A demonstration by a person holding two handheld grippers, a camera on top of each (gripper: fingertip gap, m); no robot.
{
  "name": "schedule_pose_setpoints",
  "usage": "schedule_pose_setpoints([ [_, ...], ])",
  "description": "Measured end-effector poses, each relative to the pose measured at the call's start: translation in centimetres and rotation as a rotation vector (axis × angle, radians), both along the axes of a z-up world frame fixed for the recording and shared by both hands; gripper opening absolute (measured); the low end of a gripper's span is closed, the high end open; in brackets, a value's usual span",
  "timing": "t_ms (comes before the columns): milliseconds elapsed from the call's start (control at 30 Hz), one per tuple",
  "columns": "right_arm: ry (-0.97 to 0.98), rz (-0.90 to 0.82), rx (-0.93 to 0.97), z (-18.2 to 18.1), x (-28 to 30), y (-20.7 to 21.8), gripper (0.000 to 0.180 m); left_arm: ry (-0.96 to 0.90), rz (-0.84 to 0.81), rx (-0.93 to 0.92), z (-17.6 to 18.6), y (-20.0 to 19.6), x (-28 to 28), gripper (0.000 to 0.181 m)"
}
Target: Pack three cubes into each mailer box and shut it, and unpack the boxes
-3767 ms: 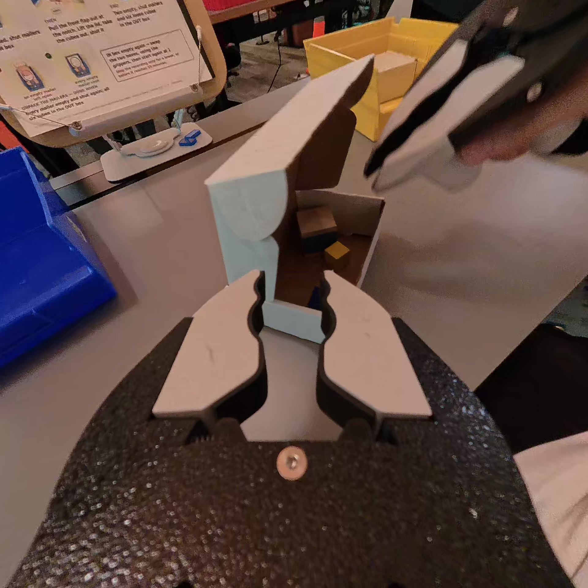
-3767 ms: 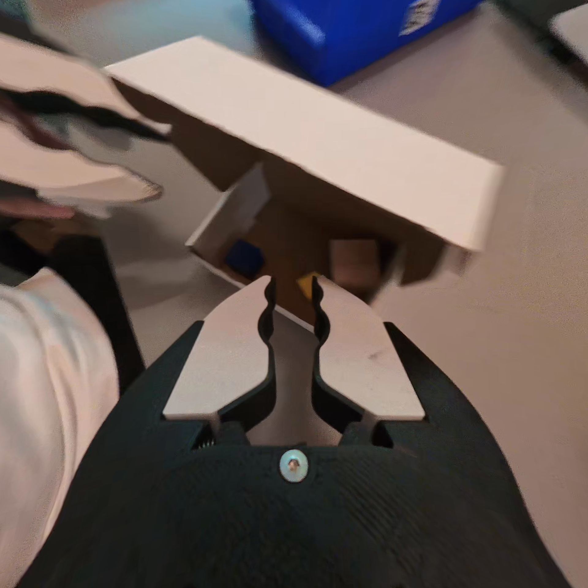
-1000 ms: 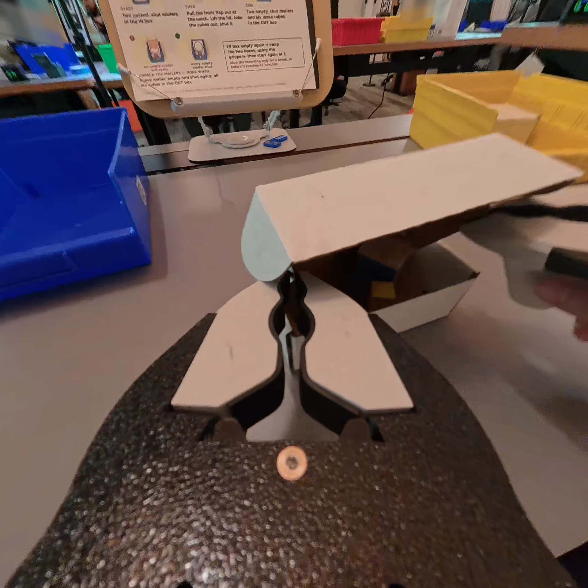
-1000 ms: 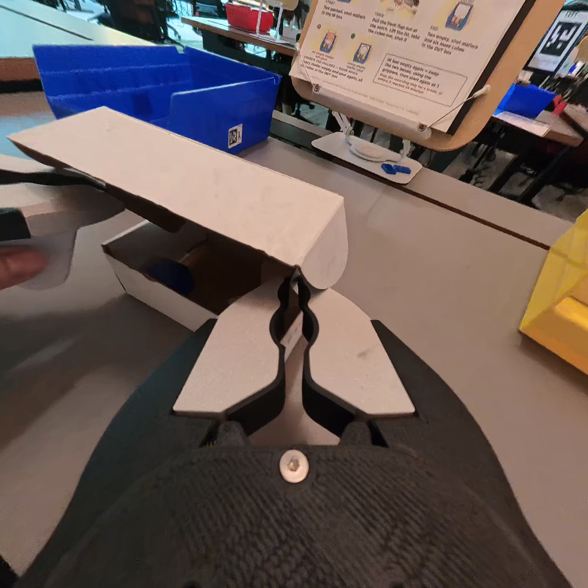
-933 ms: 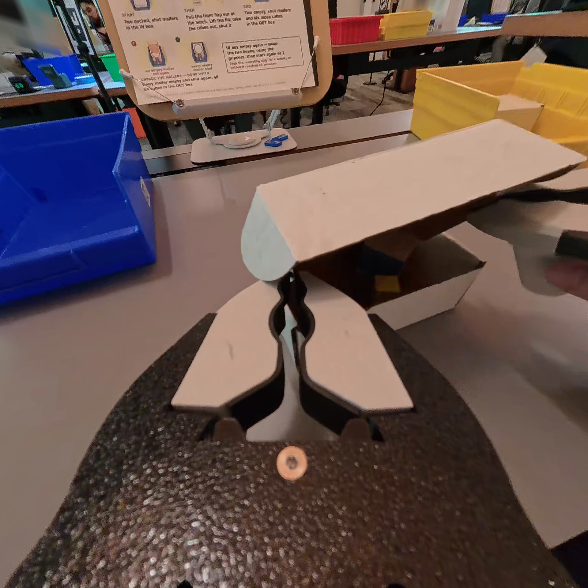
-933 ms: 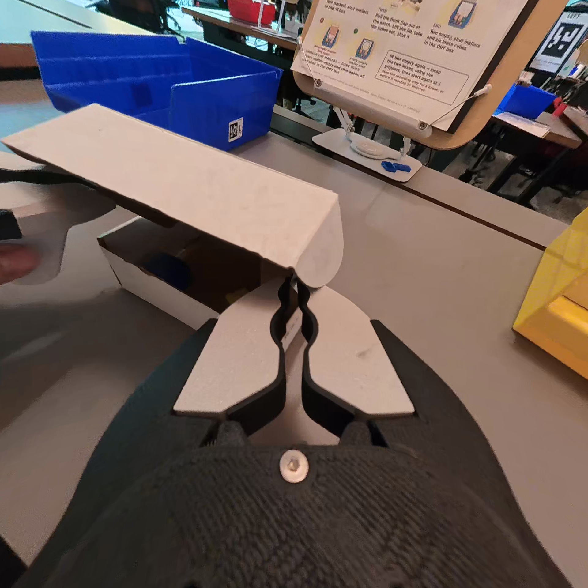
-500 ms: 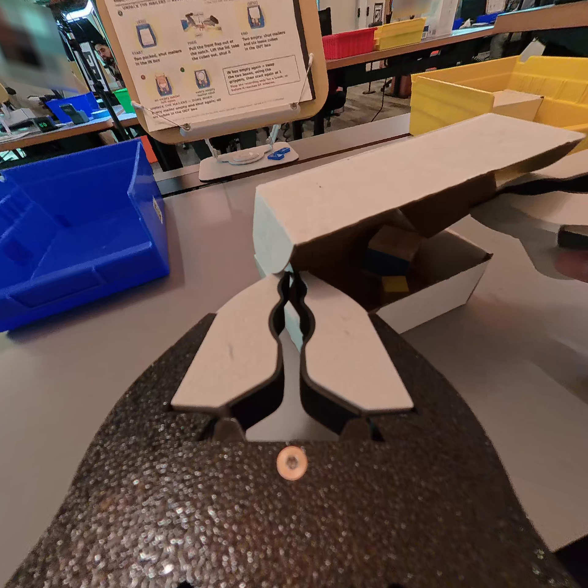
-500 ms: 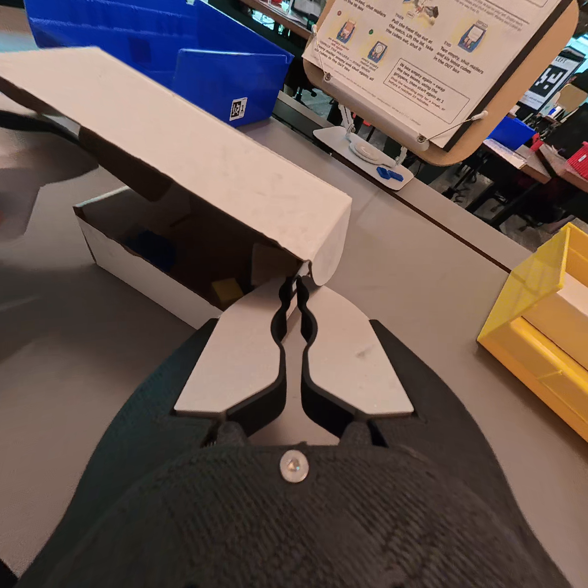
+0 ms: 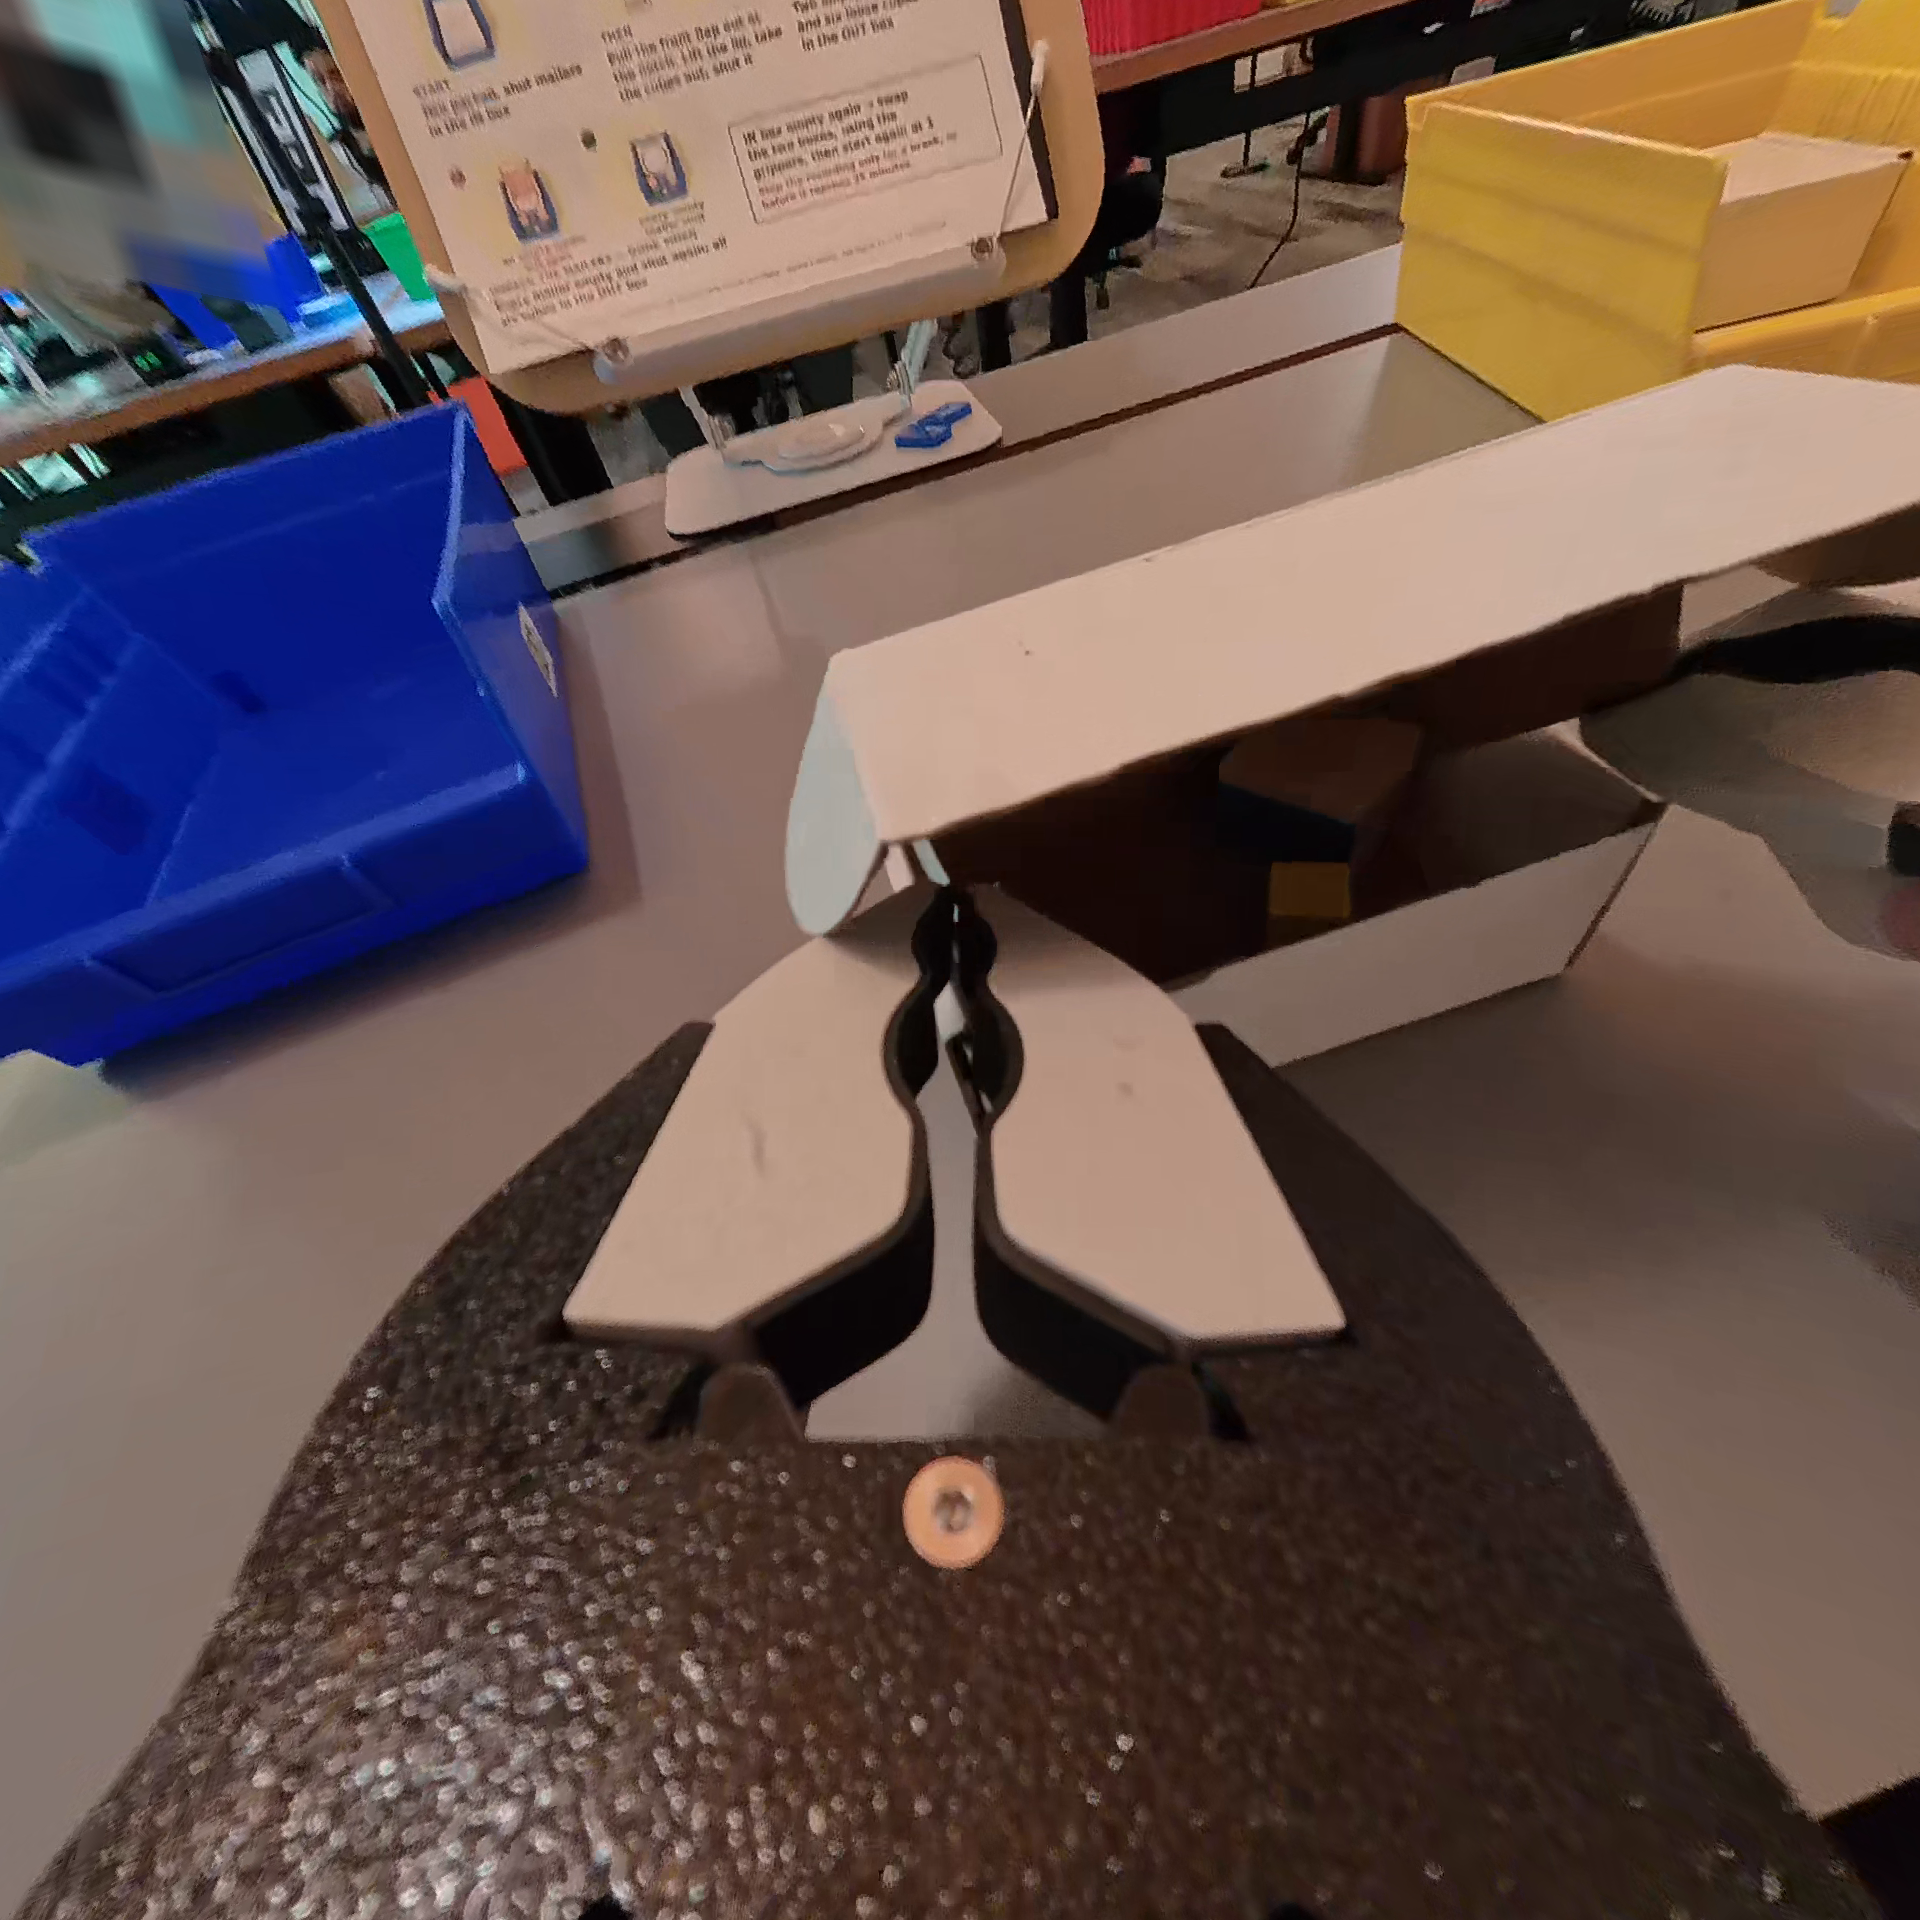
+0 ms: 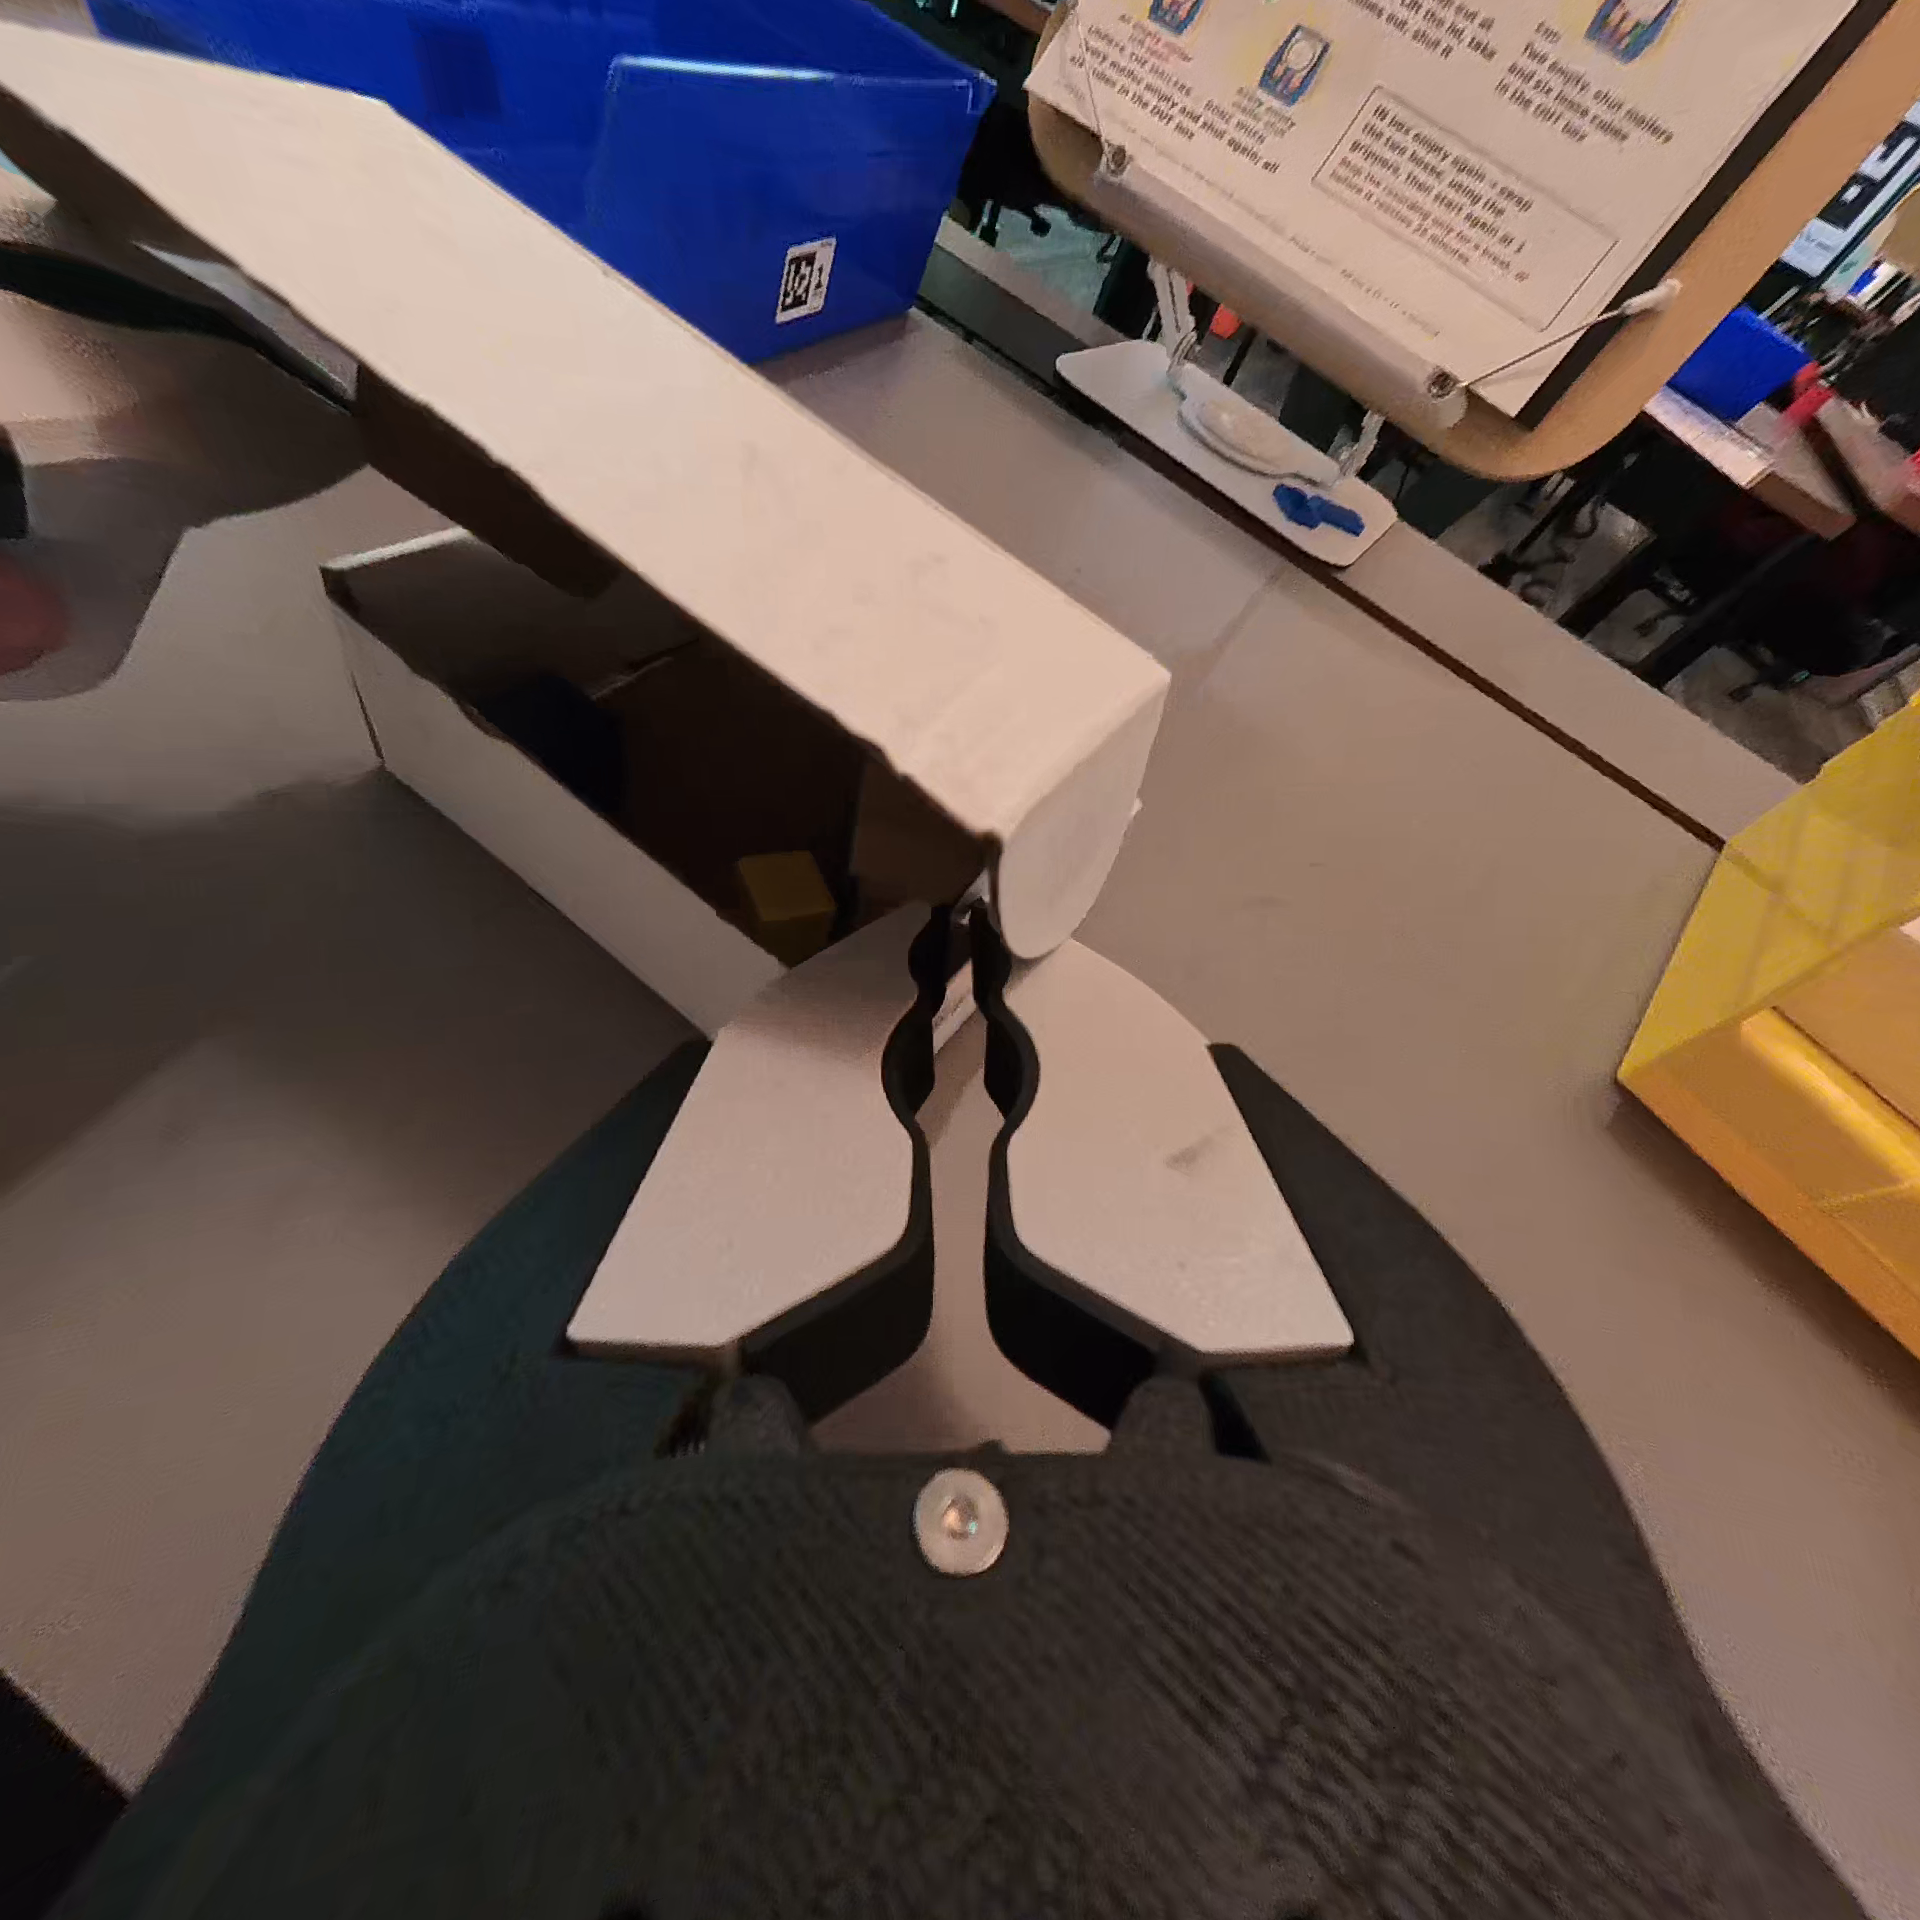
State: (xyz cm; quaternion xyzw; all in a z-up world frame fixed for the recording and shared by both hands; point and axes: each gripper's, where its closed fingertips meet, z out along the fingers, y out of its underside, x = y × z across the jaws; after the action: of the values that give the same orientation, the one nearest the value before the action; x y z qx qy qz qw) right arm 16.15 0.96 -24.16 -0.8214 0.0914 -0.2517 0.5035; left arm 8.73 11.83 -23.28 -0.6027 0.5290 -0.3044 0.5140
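A printed instruction sheet (image 9: 727,156) is seen clipped to a rounded wooden board (image 9: 1075,156); headings, small pictures with captions and a framed paragraph are carried on it, partly blurred. Left of the board, a small white sticker (image 10: 805,281) with a black square code is borne on the wall of the blue bin (image 10: 727,135). Right of the board, a black-and-white patterned marker (image 10: 1881,197) is glimpsed, cut off at the edge.

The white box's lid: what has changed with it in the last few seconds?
The lid swung down from nearly upright to a shallow slant. The left gripper and right gripper, open before, now pinch its end flaps. The box stays on the table, cubes inside, not yet shut.
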Motion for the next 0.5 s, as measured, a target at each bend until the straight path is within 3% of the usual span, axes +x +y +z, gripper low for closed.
schedule_pose_setpoints([
  [267,0.046,0.021,-0.029,-1.4,0.0,-0.3,0.003,0.084,-0.036,-0.030,-2.3,-0.6,-0.2,0.000],
  [500,0.006,0.050,-0.008,-0.5,-0.4,-0.4,0.011,0.049,-0.044,0.025,-1.3,-1.0,0.0,0.000],
])
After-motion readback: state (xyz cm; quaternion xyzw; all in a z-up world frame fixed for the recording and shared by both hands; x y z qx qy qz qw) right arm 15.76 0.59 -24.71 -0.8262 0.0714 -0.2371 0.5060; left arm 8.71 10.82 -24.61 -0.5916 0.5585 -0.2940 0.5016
